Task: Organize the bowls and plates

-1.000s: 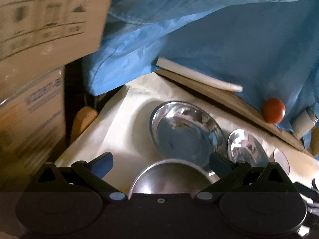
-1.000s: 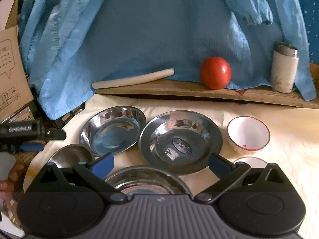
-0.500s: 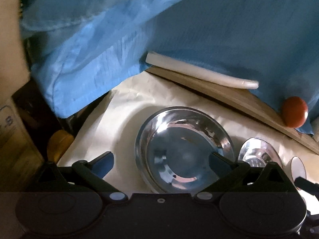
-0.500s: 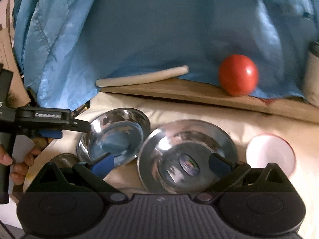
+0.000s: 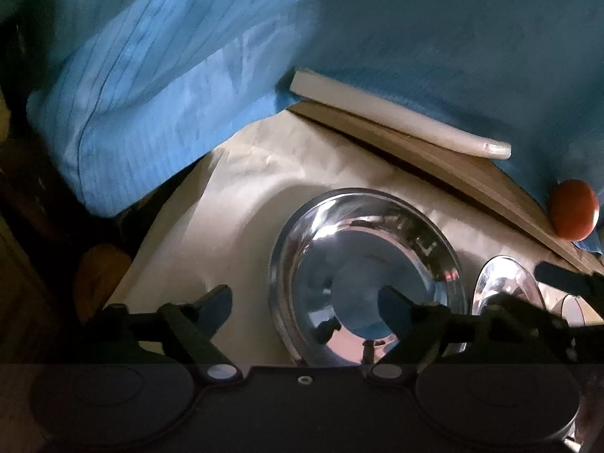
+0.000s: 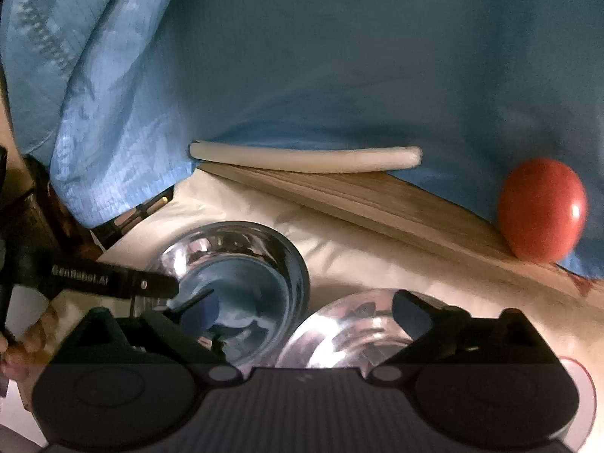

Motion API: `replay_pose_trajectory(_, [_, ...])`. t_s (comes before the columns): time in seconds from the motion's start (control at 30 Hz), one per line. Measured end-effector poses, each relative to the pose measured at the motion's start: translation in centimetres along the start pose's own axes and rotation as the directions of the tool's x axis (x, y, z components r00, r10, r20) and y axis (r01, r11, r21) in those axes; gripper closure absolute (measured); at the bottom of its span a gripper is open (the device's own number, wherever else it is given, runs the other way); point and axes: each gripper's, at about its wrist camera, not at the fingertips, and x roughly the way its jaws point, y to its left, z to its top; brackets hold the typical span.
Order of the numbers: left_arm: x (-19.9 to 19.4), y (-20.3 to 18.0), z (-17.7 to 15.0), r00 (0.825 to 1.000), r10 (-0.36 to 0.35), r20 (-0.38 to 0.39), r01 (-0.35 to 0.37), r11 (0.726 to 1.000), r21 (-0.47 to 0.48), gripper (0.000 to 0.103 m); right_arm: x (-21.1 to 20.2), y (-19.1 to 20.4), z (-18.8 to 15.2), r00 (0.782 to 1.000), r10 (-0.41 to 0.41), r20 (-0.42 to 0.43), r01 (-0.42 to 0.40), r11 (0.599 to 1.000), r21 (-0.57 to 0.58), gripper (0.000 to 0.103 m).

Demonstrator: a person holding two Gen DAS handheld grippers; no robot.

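Left gripper [image 5: 304, 304]: jaws are standing wide apart, holding nothing, straddling the near-left rim of the steel bowl [image 5: 364, 275].
Right gripper [image 6: 304, 307]: jaws are gaping wide, empty, hovering over the second steel bowl [image 6: 351, 334].
Steel bowl: sitting on the cream-covered counter [image 5: 234, 204] near its left edge.
Tomato [image 6: 541, 209]: resting on the wooden board [image 6: 377, 204] along the back edge.

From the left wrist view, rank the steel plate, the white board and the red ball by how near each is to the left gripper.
Measured from the left gripper:
1. Steel plate, directly ahead, its near rim between the open fingers.
2. White board, farther back on the wooden ledge, slightly right of centre.
3. Red ball, far right on that ledge, against the blue cloth.
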Motion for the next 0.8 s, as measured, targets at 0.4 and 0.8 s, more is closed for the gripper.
replay_pose_trajectory(0.4, [0.5, 0.7, -0.1, 0.997, -0.075, -0.023, 0.074, 0.997, -0.014, 0.052, 4.2, 1.5, 1.3, 0.995, 0.040, -0.090, -0.042, 0.999, -0.016, 0.036])
replay_pose_trajectory(0.8, [1.7, 0.9, -0.1, 0.996, -0.049, -0.078, 0.047, 0.999, -0.018, 0.059, 6.3, 1.3, 1.4, 0.984, -0.001, -0.177, 0.008, 0.999, 0.042, 0.069])
